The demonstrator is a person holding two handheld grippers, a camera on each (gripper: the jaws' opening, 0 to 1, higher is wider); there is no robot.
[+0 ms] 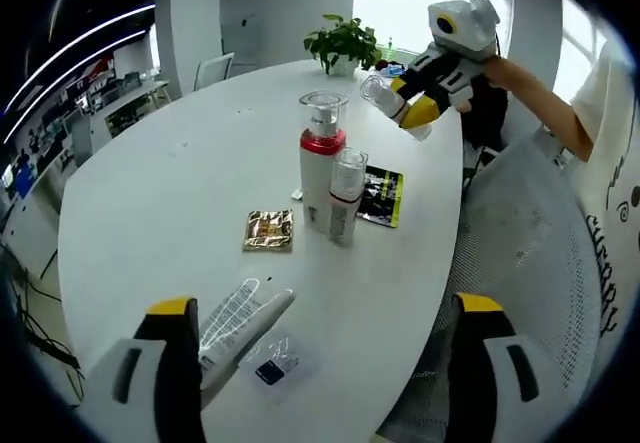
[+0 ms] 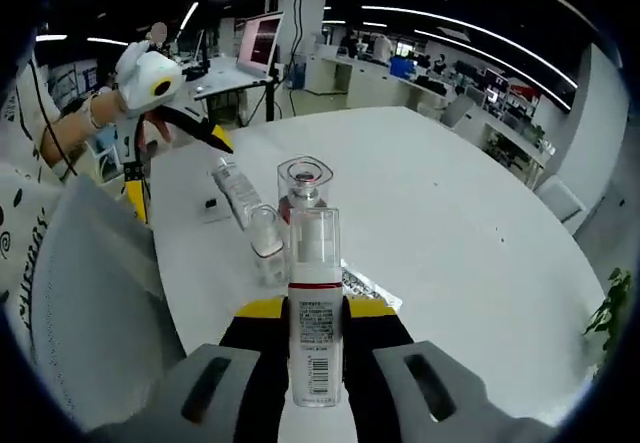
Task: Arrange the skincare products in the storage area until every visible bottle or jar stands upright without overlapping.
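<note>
My right gripper (image 2: 313, 311) is shut on a white pump bottle (image 2: 313, 253) with a clear cap and a barcode label, held above the white table (image 2: 450, 193). In the left gripper view that right gripper (image 1: 408, 98) hangs over the table's far side with the bottle (image 1: 380, 93) tipped sideways. A taller bottle with a red band (image 1: 322, 163) and a smaller clear-capped bottle (image 1: 345, 198) stand upright side by side at the table's middle. A white tube (image 1: 240, 318) lies flat between the wide-apart jaws of my open left gripper (image 1: 325, 305).
A gold sachet (image 1: 268, 231), a black-green sachet (image 1: 380, 195) and a small clear packet (image 1: 272, 368) lie flat on the table. A potted plant (image 1: 345, 43) stands at the far edge. A white mesh chair (image 1: 530, 233) sits against the near edge. A person's arm (image 1: 540, 98) holds the right gripper.
</note>
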